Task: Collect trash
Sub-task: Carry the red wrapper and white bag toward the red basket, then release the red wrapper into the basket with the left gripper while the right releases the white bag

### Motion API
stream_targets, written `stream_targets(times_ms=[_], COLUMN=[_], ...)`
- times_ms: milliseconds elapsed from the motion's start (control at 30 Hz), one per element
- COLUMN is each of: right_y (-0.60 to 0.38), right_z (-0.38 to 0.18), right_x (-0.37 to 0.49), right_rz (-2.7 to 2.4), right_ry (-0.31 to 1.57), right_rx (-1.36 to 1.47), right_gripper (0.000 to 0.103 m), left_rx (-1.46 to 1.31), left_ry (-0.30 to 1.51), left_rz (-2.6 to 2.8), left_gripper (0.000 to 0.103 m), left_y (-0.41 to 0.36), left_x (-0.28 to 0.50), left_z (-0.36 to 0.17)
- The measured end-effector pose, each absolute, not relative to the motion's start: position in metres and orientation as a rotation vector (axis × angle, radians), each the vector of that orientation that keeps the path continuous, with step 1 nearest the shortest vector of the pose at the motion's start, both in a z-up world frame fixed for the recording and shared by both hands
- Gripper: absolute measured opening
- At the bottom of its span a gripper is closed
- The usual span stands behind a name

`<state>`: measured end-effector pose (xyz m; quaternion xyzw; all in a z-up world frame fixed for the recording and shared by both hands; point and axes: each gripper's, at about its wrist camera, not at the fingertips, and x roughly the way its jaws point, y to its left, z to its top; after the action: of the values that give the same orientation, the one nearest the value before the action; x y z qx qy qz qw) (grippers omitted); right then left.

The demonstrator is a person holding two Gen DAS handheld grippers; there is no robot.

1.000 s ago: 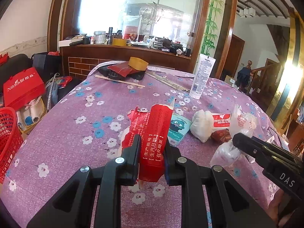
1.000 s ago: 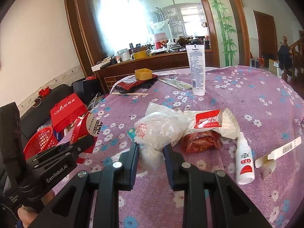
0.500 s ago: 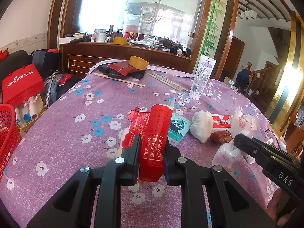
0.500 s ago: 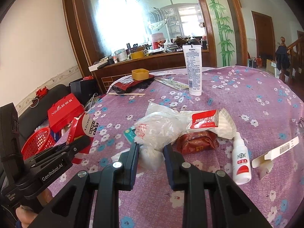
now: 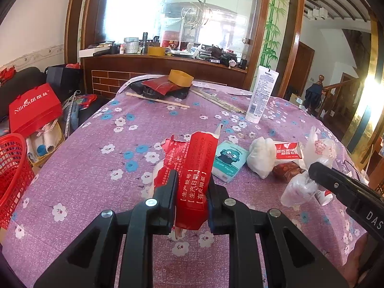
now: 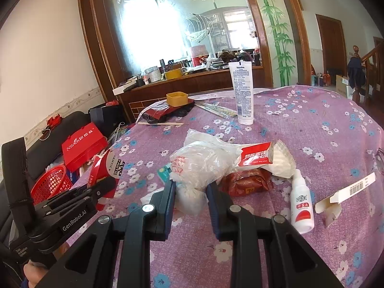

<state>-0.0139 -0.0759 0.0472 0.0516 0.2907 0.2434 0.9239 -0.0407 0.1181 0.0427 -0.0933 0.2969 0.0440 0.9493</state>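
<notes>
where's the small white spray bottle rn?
Right wrist view, right of the right claw: the spray bottle lies on the tablecloth between the brown snack pack and the barcoded carton.

1. We see a matt purple cloth (image 6: 312, 129) with printed flowers on the table.
2. The red wrapper (image 5: 192, 177) looks like glossy, creased foil or plastic.
3. The thin plastic bag (image 6: 199, 165) is translucent and wrinkled.
4. The red basket (image 6: 51, 183) is plastic mesh.
5. The left gripper (image 5: 191, 199) and right gripper (image 6: 191, 202) are matt black plastic with shiny metal screws.
6. The cabinet frame (image 6: 294, 24) is polished wood.
</notes>
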Motion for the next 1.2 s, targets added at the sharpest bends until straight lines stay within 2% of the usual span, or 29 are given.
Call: stream_targets(times_ms=[567, 833, 1200], right_y=[-0.063, -0.049, 0.021], right_z=[0.045, 0.037, 0.089], right_x=[-0.022, -0.022, -0.054], right_rz=[0.564, 0.64, 0.832], right_ry=[0.596, 0.712, 0.695], right_rx=[0.046, 0.068, 0.016], right_gripper=[0.028, 0.028, 0.028], left_rx=[-0.182, -0.207, -0.259], left_ry=[0.627, 0.646, 0.606], left_rz=[0.115, 0.155, 0.252], left_gripper=[0.019, 0.019, 0.019], left_y=[0.122, 0.153, 0.221], left_x=[-0.083, -0.113, -0.158], left_z=[0.058, 0.071, 0.1])
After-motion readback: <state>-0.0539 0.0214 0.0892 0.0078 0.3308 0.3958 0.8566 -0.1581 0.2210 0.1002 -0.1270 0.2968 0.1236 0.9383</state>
